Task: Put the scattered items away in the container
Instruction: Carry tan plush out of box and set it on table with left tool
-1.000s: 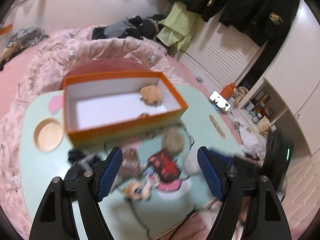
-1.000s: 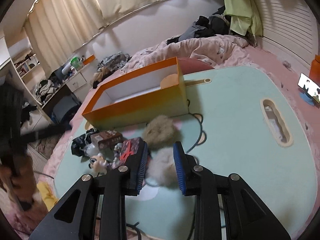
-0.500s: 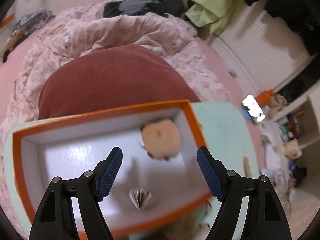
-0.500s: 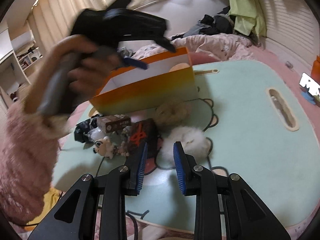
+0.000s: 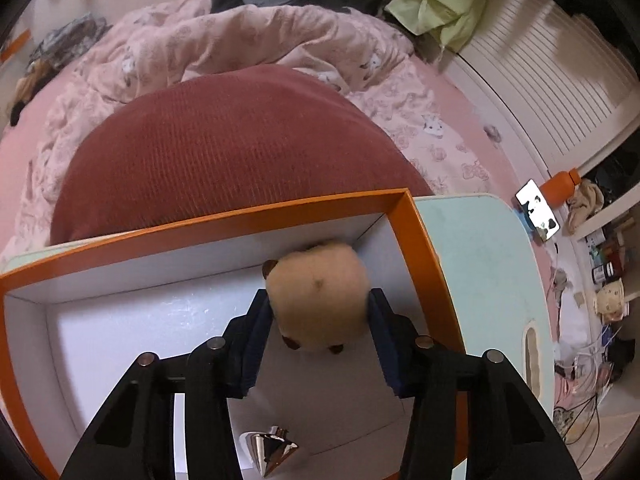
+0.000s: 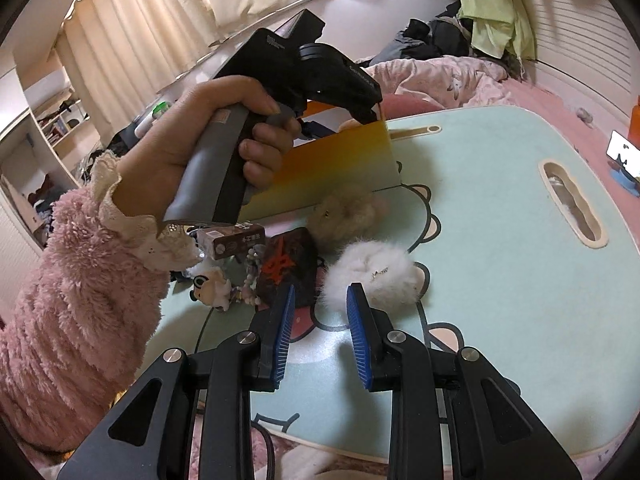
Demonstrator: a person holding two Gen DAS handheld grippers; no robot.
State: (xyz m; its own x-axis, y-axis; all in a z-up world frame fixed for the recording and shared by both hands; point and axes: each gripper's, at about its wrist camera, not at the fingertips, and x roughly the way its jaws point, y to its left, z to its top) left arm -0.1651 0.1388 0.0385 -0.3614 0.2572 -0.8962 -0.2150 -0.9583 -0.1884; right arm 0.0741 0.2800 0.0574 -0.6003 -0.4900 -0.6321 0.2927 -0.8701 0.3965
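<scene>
In the left wrist view my left gripper [image 5: 318, 300] reaches down into the orange box [image 5: 420, 240]. Its jaws are closing, and the blue pads lie against both sides of a tan plush toy [image 5: 316, 292] in the box's far right corner. A silver cone-shaped top [image 5: 268, 448] lies on the box's white floor. In the right wrist view my right gripper [image 6: 320, 300] hovers open and holds nothing, just short of a white fluffy ball [image 6: 372, 276]. Beside the ball are a brown fluffy ball [image 6: 344, 212], a black pouch [image 6: 288, 268], a small brown carton [image 6: 232, 240], beads and a small plush figure [image 6: 212, 288].
A hand [image 6: 208, 136] in a pink fluffy sleeve [image 6: 80, 300] holds the left gripper's handle over the box wall [image 6: 332, 168]. A dark red cushion [image 5: 224, 148] and a pink quilt lie behind the box. A phone [image 5: 538, 210] and an orange bottle [image 5: 560, 182] stand off the table's right side.
My left gripper swung from above the scattered items to over the box, sank inside, and its jaws narrowed onto the tan plush toy. The right gripper stayed in place.
</scene>
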